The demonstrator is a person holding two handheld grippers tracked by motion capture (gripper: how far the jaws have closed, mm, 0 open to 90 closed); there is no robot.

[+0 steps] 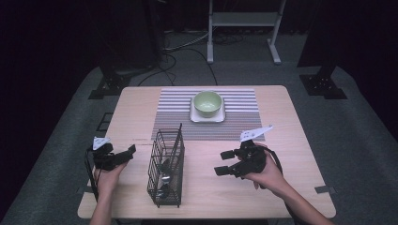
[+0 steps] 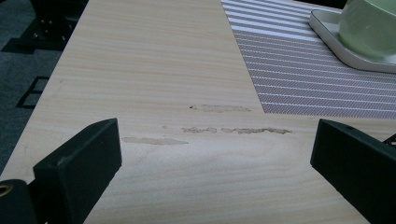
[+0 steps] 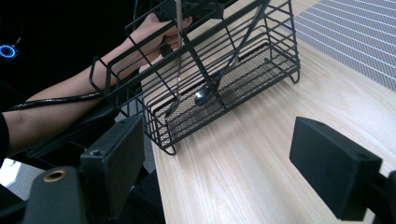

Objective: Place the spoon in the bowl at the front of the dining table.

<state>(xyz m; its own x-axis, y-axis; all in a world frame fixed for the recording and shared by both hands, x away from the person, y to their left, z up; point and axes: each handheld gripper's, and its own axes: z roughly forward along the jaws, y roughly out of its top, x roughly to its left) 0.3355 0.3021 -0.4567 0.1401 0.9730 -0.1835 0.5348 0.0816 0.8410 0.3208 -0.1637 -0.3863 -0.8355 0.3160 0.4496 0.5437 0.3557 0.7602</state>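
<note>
I hold my left tool [image 1: 123, 154] low over the near left part of the bench [image 1: 281, 117], its two blocky black jaws spread wide with nothing between them; in the left gripper view they frame bare pale wood grain marked by a few dull smears. My right tool [image 1: 225, 162] hovers over the near right part of the bench, jaws likewise gaping and empty, pointed toward the wire caddy [image 1: 165, 168].

The caddy stands upright on the bench between my two tools, just beside the left one and a little farther from the right. It is a tall, narrow rectangular basket of thin black wire bars with a fine mesh floor, as the right gripper view [image 3: 219, 65] shows. Inside it lean slim metal utensils: a spoon [image 3: 204, 95] with its glossy bowl resting on the mesh, and straight handles rising past the rim.

Farther off lies a rectangular placemat [image 1: 239, 122] woven in fine grey and white stripes. On it sits a square white plate [image 1: 206, 117] with rounded corners, carrying a smooth, round pale green bowl [image 1: 207, 103].
</note>
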